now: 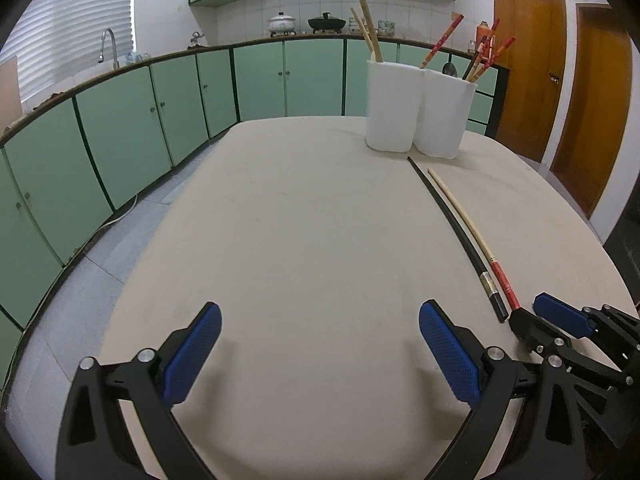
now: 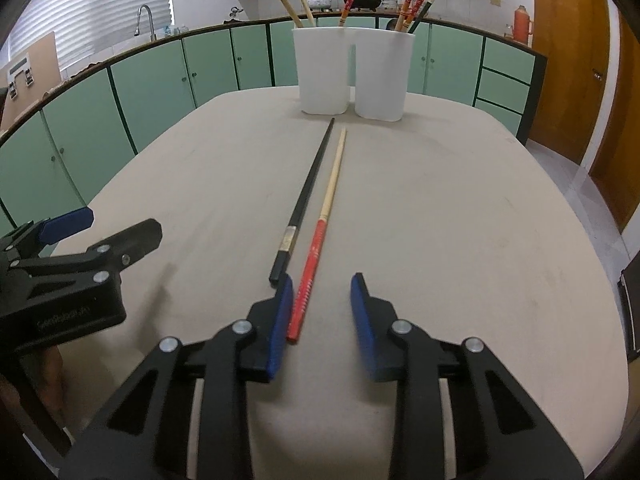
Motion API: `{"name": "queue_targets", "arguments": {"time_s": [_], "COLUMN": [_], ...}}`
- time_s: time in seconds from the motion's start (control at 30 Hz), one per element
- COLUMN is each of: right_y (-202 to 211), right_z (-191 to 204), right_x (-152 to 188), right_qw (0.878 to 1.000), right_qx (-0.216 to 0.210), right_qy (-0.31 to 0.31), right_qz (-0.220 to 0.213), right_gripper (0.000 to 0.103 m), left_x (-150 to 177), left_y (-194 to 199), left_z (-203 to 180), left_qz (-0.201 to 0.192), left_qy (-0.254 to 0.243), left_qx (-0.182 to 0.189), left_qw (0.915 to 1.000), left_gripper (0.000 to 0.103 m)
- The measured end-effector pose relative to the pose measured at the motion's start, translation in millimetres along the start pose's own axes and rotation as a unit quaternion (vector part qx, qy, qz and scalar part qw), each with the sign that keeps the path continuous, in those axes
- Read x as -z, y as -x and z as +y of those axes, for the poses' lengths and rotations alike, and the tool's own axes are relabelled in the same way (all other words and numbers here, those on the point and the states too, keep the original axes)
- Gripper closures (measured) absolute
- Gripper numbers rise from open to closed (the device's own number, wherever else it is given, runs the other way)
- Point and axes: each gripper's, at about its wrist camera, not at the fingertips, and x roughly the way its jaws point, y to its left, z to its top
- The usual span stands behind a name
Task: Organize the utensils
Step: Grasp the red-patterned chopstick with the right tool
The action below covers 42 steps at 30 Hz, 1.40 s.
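Note:
Two chopsticks lie side by side on the beige table: a black one (image 2: 307, 192) and a red-handled wooden one (image 2: 320, 240), also in the left wrist view (image 1: 452, 220) (image 1: 472, 226). My right gripper (image 2: 322, 292) is open, its fingers astride the red handle's near end, low over the table. My left gripper (image 1: 320, 332) is open and empty to the left of the chopsticks; it shows in the right wrist view (image 2: 100, 232). A white two-compartment holder (image 2: 352, 72) (image 1: 416, 108) stands at the far end, with wooden chopsticks in the left cup and red and black ones in the right.
The beige table (image 2: 460, 220) has rounded edges. Green kitchen cabinets (image 1: 120, 128) run along the left and back, with a sink tap (image 1: 108, 46) and pots on the counter. Brown wooden doors (image 1: 560, 80) stand at the right.

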Motion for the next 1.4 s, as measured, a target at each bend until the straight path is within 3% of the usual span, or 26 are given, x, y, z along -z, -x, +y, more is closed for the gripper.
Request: {"name": "queue_targets", "arguments": {"time_s": [0.2,0.77,1.4], "right_y": [-1.3,-8.2,-16.7], "right_z": [0.1,-7.3,-27.5], "right_x": [-0.5,-8.6,-18.5], "right_qw": [1.000,1.000,0.999], "right_qx": [0.002,0.010,0.028], "right_qy": [0.001,-0.009,-0.041], "right_qz": [-0.001,0.007,0.013], "right_gripper": [0.083,0.097,0.097], "left_x": [2.6,4.8,2.4], "left_y": [-0.9,-3.9,-3.7], "left_z": [-5.6,-11.0,-20.5], "left_qz": [0.003,0.011,0.010], "left_qy": [-0.003,-0.008,-0.011], "left_qx": [-0.001,-0.004,0.003], "left_qw": [1.0000,0.9999,0.9999], "left_gripper": [0.006,0.006,0.006]}}
